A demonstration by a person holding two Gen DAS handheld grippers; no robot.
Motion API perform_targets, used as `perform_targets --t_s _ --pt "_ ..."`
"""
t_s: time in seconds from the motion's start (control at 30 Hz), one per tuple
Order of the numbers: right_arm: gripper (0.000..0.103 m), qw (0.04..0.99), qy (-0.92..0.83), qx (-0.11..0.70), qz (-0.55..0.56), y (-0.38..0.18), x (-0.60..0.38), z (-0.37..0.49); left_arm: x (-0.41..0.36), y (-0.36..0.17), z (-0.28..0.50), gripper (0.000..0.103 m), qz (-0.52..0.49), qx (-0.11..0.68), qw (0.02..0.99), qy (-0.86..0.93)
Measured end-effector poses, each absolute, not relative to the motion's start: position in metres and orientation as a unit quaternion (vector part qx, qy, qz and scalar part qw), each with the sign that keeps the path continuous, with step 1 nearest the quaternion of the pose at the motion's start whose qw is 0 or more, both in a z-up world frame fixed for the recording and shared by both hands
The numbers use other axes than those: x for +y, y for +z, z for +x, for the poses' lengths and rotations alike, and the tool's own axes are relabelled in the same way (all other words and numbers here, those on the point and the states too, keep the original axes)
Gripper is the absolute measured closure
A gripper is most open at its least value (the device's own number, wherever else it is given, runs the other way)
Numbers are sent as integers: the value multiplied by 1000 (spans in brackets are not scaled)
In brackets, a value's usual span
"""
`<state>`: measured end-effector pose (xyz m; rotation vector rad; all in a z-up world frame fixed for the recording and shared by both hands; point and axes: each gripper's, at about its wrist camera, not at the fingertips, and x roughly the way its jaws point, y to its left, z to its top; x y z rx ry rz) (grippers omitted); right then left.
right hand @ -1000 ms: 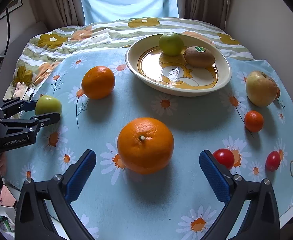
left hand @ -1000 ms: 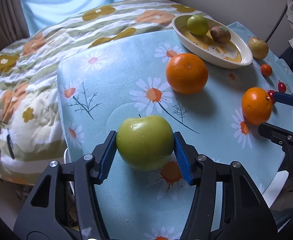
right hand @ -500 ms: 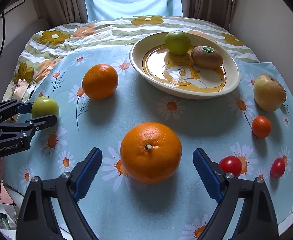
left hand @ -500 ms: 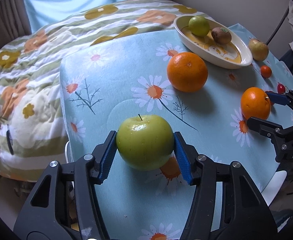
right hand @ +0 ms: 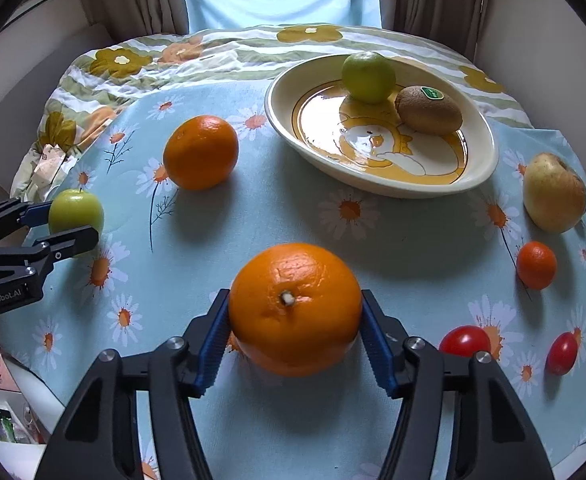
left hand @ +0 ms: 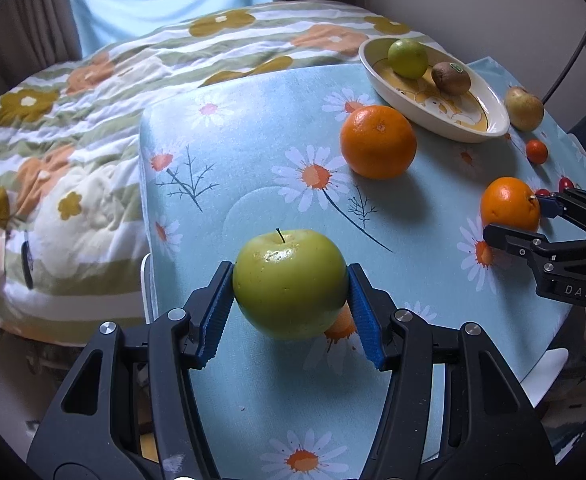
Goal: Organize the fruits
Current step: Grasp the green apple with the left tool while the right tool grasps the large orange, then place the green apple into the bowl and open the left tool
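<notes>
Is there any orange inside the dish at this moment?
No, the dish holds only a green apple and a kiwi.

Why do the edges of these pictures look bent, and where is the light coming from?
Both views use fisheye lenses, so straight lines bow near the dark round border. In the right wrist view, window light falls from behind: the plate shows glare and the orange casts its shadow toward the camera. In the left wrist view, the green apple carries a bright highlight.
</notes>
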<state>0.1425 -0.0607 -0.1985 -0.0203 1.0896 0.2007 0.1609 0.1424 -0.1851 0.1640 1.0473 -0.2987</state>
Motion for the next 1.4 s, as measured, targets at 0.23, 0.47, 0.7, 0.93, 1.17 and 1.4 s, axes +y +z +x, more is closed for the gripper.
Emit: perform_targets --t_s 0.23,0.47,0.7,0.93,1.17,1.4 --pt "46 855 129 502 -14 -181 -66 137 138 -167 145 43 63 489 863 -113" --pt "46 860 165 482 -18 -151 -80 132 116 -130 124 43 43 471 876 -88" --pt "46 868 197 454 -32 -115 -114 132 78 -97 115 43 19 442 894 -68" --pt "46 875 222 427 -50 -91 -143 141 42 -77 121 43 6 409 911 -61" --pt "46 881 215 419 -46 -83 -165 160 20 -75 153 43 13 396 915 -76" --pt "46 886 187 424 -29 -89 -175 187 8 -87 201 43 34 399 910 -112"
